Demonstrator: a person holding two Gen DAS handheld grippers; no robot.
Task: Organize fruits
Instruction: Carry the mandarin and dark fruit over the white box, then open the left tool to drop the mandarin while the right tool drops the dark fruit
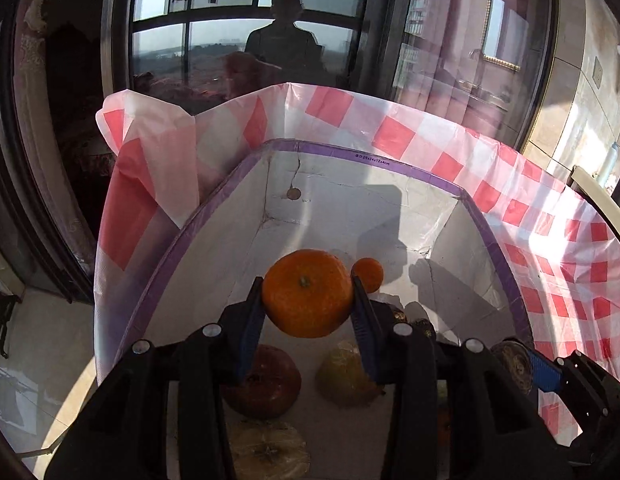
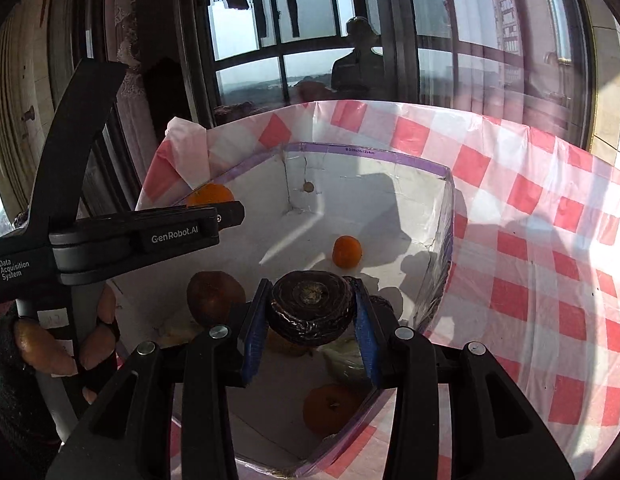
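Left gripper (image 1: 308,300): pinching a large orange (image 1: 308,293) between its blue pads, held above the floor of the white box (image 1: 425,184).
Right gripper (image 2: 310,312): pinching a dark, wrinkled round fruit (image 2: 311,307), also held over the box, near its right wall.
Key relation: both fruits hang straight over the box floor – the way down is the only direction that matters, and each gripper is already inside the purple rim.
Nearer arm: the left gripper (image 2: 226,216) reaches in from the left side; the right one sits closer to the near right corner.
Orange's pointing: stem end faces the camera; it is nearly round, so no real long axis.
Dark fruit's pointing: flattened, its stem scar toward the camera – the wide faces lie across the pads.
Below: a small orange (image 2: 347,252), a red apple (image 1: 266,384) and a yellowish pear (image 1: 345,374) lie on the floor.
Judgement: a release should aim at bare floor between them.
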